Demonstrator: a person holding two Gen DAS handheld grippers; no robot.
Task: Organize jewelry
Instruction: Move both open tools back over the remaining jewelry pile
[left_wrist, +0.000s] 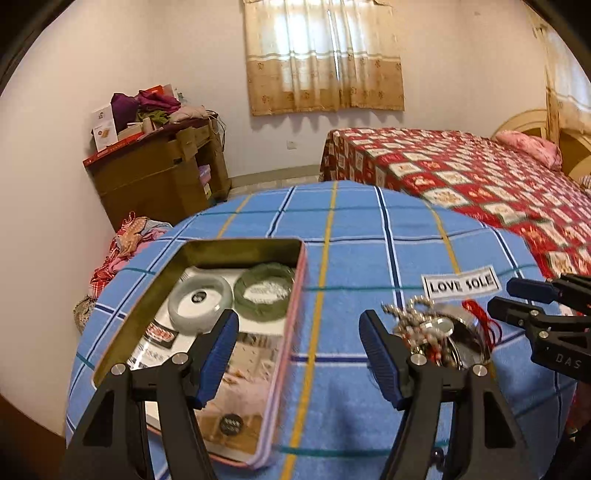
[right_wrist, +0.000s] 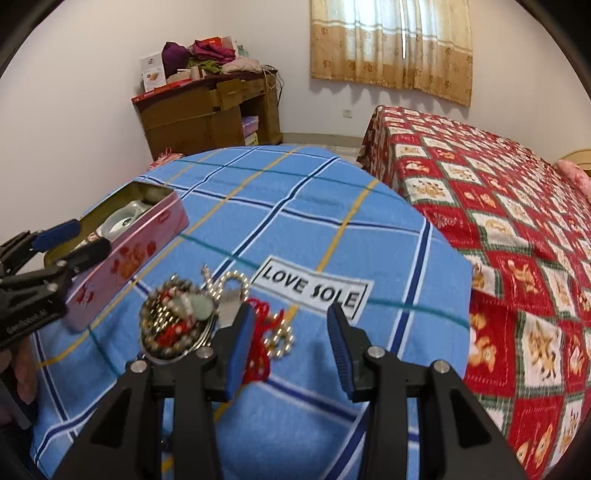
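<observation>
A: What's put away so far?
B: Two jade-green stone bangles (left_wrist: 231, 295) lie inside the open pink metal tin (left_wrist: 291, 332).
A: And what's left?
B: A tangled heap of bead bracelets and red cord (right_wrist: 184, 317) sits on the blue checked cloth (right_wrist: 314, 229). Left gripper (left_wrist: 299, 354) and right gripper (right_wrist: 291, 347) are both spread, empty.

A blue checked cloth (left_wrist: 351, 236) with a "LOVE SOLE" label (right_wrist: 314, 291) covers the desk. Beyond stand a red-quilted bed (left_wrist: 461, 173), a cluttered wooden cabinet (left_wrist: 155, 173) and curtains (left_wrist: 325, 55).

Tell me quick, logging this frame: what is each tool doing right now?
Left tool: open, holding nothing, over the tin's edge.
Right tool: open, holding nothing, beside the jewelry pile.
</observation>
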